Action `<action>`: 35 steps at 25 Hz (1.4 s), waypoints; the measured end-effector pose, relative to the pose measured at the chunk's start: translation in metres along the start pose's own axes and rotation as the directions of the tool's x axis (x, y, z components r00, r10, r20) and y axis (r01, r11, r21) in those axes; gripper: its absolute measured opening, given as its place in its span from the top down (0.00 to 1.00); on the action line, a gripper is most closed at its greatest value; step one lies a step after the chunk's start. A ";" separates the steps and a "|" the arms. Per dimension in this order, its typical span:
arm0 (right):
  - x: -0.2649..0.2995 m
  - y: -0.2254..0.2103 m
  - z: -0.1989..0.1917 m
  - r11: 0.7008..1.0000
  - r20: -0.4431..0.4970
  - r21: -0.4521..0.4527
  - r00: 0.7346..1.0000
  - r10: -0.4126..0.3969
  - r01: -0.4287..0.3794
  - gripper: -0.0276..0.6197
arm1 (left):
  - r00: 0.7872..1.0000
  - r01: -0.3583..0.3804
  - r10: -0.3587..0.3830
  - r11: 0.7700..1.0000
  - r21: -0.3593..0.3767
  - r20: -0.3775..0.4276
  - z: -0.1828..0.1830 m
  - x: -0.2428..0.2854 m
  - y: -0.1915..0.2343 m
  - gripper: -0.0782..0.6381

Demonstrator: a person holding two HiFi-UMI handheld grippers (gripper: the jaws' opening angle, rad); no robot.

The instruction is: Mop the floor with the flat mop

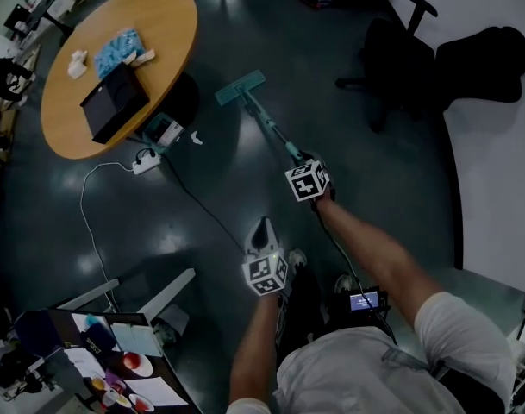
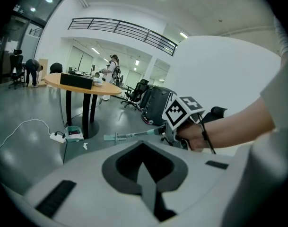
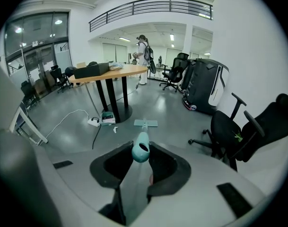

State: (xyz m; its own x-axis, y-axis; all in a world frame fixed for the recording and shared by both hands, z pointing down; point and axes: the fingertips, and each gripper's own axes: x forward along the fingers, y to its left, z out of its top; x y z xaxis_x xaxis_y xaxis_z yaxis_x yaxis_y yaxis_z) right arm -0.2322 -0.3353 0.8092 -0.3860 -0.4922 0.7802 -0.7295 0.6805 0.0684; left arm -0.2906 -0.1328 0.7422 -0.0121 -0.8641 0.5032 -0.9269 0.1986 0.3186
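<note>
From the head view, held the flat mop [image 1: 241, 87] by the near end of its handle [image 1: 269, 123] in the right tongs [image 1: 300, 155], clamped on the teal grip. Had the mop's teal head flat on the dark floor [image 1: 219, 188], far out ahead and just right of the round table [image 1: 171, 24]. Carried the left tongs [image 1: 262, 229] nearer and to the left, apart from the handle, pointing away. Saw a black box [image 1: 114, 102] and a blue cloth [image 1: 117, 52] on the table, a white power strip [image 1: 146, 160] on the floor near its foot, and a black office chair [image 1: 400, 54] at far right.

Through the left gripper view, found the left tongs [image 2: 144, 171] pressed together with nothing between them. Looked past them to the right tongs [image 2: 168, 132], with a hand [image 2: 196, 137] behind the marker cube, and to the flat mop [image 2: 113, 137] on the floor [image 2: 30, 150] just right of the round table [image 2: 82, 83].

Through the right gripper view, found the right tongs [image 3: 137, 164] closed on the handle [image 3: 140, 151], with its teal end poking up between the two halves. Saw the flat mop [image 3: 146, 123] resting on the floor [image 3: 172, 122] straight ahead, right of the power strip [image 3: 93, 122] and the round table [image 3: 110, 71], with the office chair [image 3: 233, 131] near right.
</note>
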 end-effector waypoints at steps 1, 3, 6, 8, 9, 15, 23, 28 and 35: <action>0.004 -0.001 0.001 1.000 0.000 0.001 1.000 -0.002 0.002 0.79 | 1.000 -0.002 0.002 1.000 0.001 0.001 -0.001 -0.001 0.002 0.89; 0.010 -0.003 0.003 1.000 0.000 0.002 1.000 -0.004 0.004 0.79 | 1.000 -0.008 0.008 1.000 0.002 0.003 -0.002 -0.003 0.005 0.89; 0.008 -0.003 0.002 1.000 0.003 -0.002 1.000 -0.004 0.004 0.79 | 1.000 -0.014 0.014 1.000 0.003 0.007 -0.006 -0.008 0.007 0.89; 0.000 -0.002 -0.004 1.000 0.004 -0.003 1.000 0.001 -0.001 0.79 | 1.000 -0.017 0.017 1.000 0.005 0.005 -0.011 -0.013 0.006 0.89; -0.006 -0.002 -0.008 1.000 0.005 -0.003 1.000 0.004 -0.004 0.79 | 1.000 -0.018 0.018 1.000 0.007 0.004 -0.012 -0.014 0.004 0.89; -0.076 0.004 -0.057 0.999 0.003 -0.007 0.999 0.040 -0.040 0.79 | 1.000 -0.006 0.005 1.000 0.020 0.017 -0.020 -0.032 -0.032 0.89; -0.227 -0.003 -0.165 0.998 0.015 0.001 0.997 0.070 -0.070 0.79 | 0.999 0.007 -0.008 1.000 0.025 0.036 -0.045 -0.084 -0.094 0.89; -0.323 0.001 -0.224 0.995 0.022 -0.016 0.995 0.101 -0.101 0.79 | 0.999 0.016 -0.017 0.999 0.030 0.046 -0.060 -0.118 -0.131 0.89; -0.406 0.002 -0.271 0.992 0.033 -0.030 0.992 0.120 -0.119 0.79 | 0.998 0.019 -0.021 0.999 0.032 0.067 -0.076 -0.156 -0.167 0.89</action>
State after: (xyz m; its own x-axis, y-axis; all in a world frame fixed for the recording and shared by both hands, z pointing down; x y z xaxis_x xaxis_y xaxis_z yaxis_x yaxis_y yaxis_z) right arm 0.0761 0.0135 0.6614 -0.4894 -0.4246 0.7617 -0.6612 0.7502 -0.0067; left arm -0.1055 0.0045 0.6717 -0.0177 -0.8970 0.4416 -0.9386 0.1671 0.3019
